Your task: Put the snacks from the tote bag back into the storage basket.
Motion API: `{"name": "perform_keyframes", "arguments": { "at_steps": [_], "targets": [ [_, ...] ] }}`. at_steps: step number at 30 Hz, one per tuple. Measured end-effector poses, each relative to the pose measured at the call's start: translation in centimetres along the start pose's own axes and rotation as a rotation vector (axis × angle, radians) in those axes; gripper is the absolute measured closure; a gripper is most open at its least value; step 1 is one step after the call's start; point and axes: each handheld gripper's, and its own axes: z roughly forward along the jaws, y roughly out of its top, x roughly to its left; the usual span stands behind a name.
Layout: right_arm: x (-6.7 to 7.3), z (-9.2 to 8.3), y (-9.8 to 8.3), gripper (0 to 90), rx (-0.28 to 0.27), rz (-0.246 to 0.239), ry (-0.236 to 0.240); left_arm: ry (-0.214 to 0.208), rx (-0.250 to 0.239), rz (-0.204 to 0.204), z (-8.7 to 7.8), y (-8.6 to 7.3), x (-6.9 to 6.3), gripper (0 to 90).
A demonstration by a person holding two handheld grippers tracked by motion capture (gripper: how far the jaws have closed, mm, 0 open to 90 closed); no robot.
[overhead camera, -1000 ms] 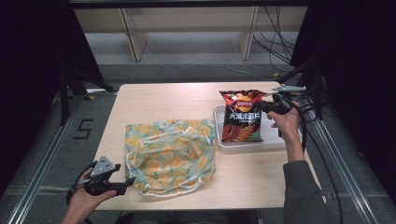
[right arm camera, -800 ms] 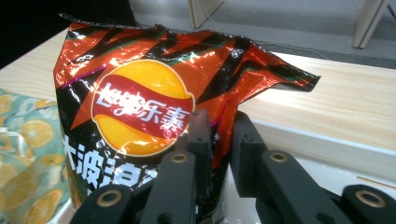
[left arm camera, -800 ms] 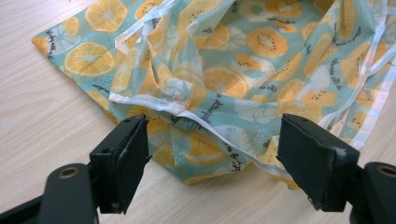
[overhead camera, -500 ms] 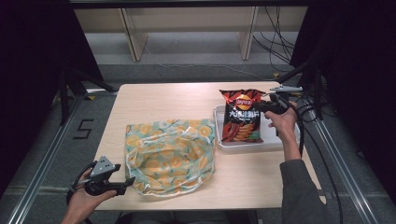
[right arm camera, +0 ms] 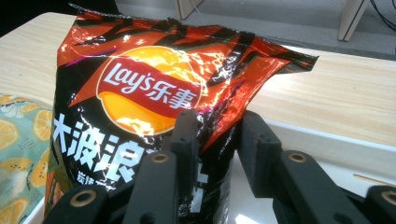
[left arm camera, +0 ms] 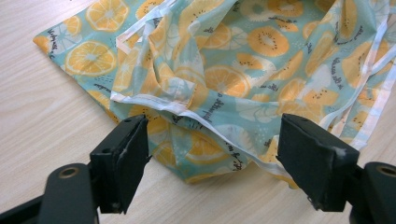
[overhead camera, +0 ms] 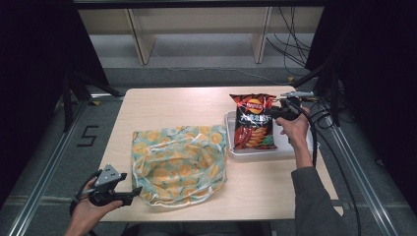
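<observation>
A red and black Lay's chips bag [overhead camera: 253,123] stands tilted in a white tray [overhead camera: 295,147] at the table's right. My right gripper [overhead camera: 273,112] is shut on the chips bag's [right arm camera: 149,93] right edge, just below its top corner, the foil pinched between the jaws of the right gripper [right arm camera: 217,135]. A teal cloth bag with an orange-slice print [overhead camera: 179,162] lies crumpled on the table's front middle. My left gripper [overhead camera: 135,191] sits at its near left corner, open. In the left gripper view the left gripper's [left arm camera: 212,161] jaws straddle the cloth bag's [left arm camera: 243,70] folded hem without touching it.
The tray's white rim [right arm camera: 327,140] runs behind my right jaws. The cloth bag's edge [right arm camera: 18,135] lies just left of the tray. Bare wooden tabletop [overhead camera: 172,108] stretches behind the cloth bag. Cables [overhead camera: 324,118] hang off the table's right side.
My right gripper has edged slightly left onto the chips bag's edge. The left gripper and the cloth bag have stayed where they were.
</observation>
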Motion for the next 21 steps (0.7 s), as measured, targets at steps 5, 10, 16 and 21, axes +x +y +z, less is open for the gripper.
{"name": "perform_keyframes", "arguments": {
  "at_steps": [5,10,16,21],
  "targets": [
    [0.07,0.35,-0.03,66.7,0.004,-0.002,-0.007,-0.007,0.003,-0.003,0.05,0.01,-0.05,24.5],
    [0.28,0.36,-0.04,64.5,0.018,0.031,-0.036,0.0,0.002,0.004,0.01,0.01,-0.03,24.5],
    [-0.22,0.02,0.06,62.7,0.009,0.01,-0.038,-0.006,-0.008,-0.006,0.05,0.02,-0.03,24.5],
    [0.13,-0.3,0.3,61.8,-0.008,0.004,-0.029,-0.007,-0.012,-0.014,-0.01,-0.03,0.03,24.5]
  ]
}}
